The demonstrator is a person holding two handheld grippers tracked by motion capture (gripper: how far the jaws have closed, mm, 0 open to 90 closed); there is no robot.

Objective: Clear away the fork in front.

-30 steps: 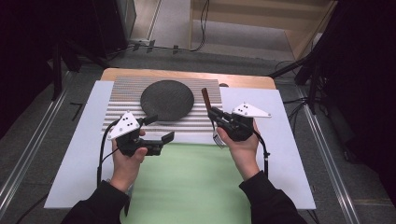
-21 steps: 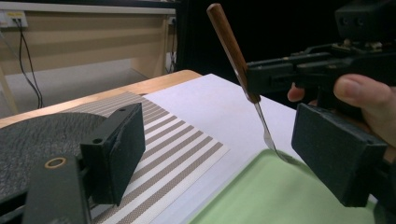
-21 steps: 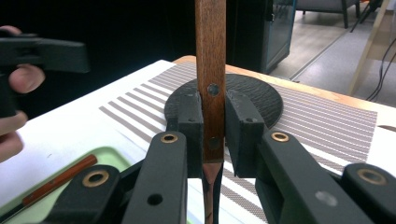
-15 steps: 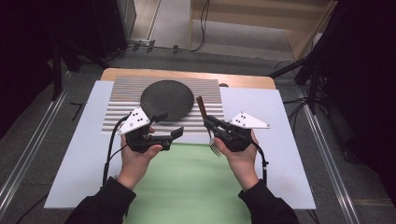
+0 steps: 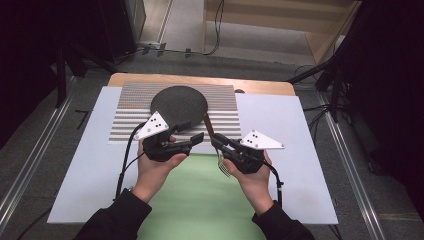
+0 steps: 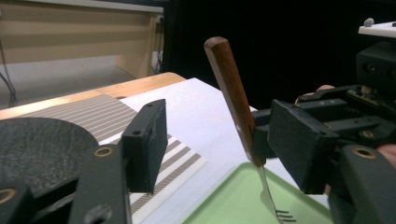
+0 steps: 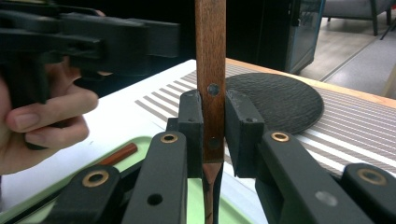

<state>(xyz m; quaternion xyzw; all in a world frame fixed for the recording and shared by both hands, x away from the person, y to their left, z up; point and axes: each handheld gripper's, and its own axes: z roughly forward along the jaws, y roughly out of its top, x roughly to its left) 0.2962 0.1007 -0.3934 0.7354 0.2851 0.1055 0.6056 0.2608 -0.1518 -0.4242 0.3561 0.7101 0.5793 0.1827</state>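
Observation:
A fork with a brown wooden handle [image 5: 206, 122] stands nearly upright in my right gripper [image 5: 216, 141], tines [image 5: 223, 168] down over the green tray [image 5: 200, 205]. In the right gripper view the jaws of the right gripper [image 7: 215, 133] are shut on the lower handle [image 7: 211, 56]. My left gripper [image 5: 192, 132] is open and points right towards the fork. In the left gripper view the fork [image 6: 233, 100] rises just beyond the left gripper [image 6: 224, 142], close to its right pad [image 6: 299, 144]. The left gripper [image 7: 93, 35] also appears in the right gripper view at upper left.
A black round mat [image 5: 179, 104] lies on a striped placemat [image 5: 222, 97] at the back of the white sheet [image 5: 290, 130]. A brown stick [image 7: 119, 154] lies on the green tray's edge. Rails and cables run along both sides of the table.
The two grippers have come together over the tray's far edge. The left moved right; the right moved left and nearer with the fork.

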